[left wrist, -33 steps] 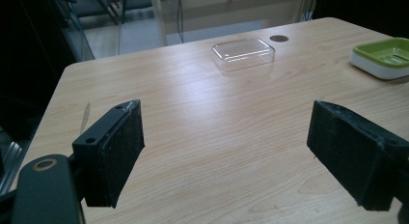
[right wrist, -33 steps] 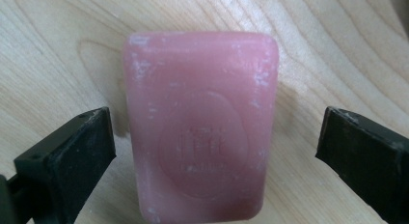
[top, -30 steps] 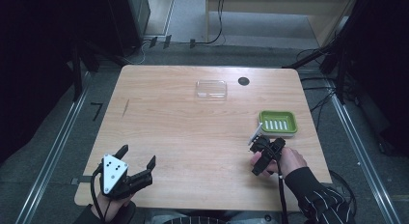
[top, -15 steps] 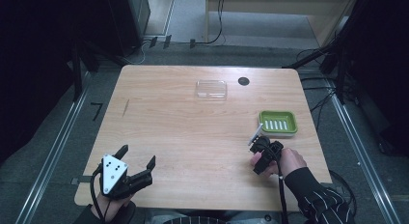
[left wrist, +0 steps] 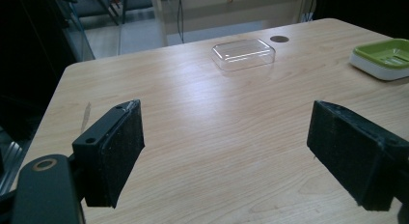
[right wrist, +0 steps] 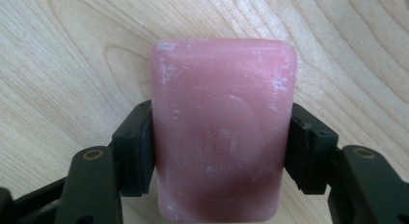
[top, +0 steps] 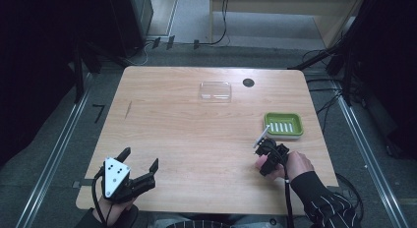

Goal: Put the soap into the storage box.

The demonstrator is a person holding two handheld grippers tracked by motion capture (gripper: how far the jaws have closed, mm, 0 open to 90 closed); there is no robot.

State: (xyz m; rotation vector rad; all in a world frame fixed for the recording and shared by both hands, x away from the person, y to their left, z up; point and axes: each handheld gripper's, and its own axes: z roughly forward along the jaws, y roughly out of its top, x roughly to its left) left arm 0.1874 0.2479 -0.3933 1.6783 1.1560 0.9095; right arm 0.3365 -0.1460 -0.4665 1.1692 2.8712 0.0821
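The wooden table carries little: a clear plastic lid toward the far edge, a small dark hole just beside it, and a green soap dish with a slotted floor on the right side. At the near left corner the left gripper rests over the table edge with its jaws wide apart and nothing between them; its own view looks across bare wood to the lid and the dish. The right gripper sits near the dish, pointing down at the tabletop, and its jaws have just been closing. They now press on the two long sides of a pink soap bar, which lies flat on the wood with its stamped face up. In the high view a sliver of pink shows under the gripper, just short of the dish. With the grip made and the bar not yet off the table, the pick-up seems settled, and the likely next step is a lift and a short carry to the dish, with the lid probably to follow.
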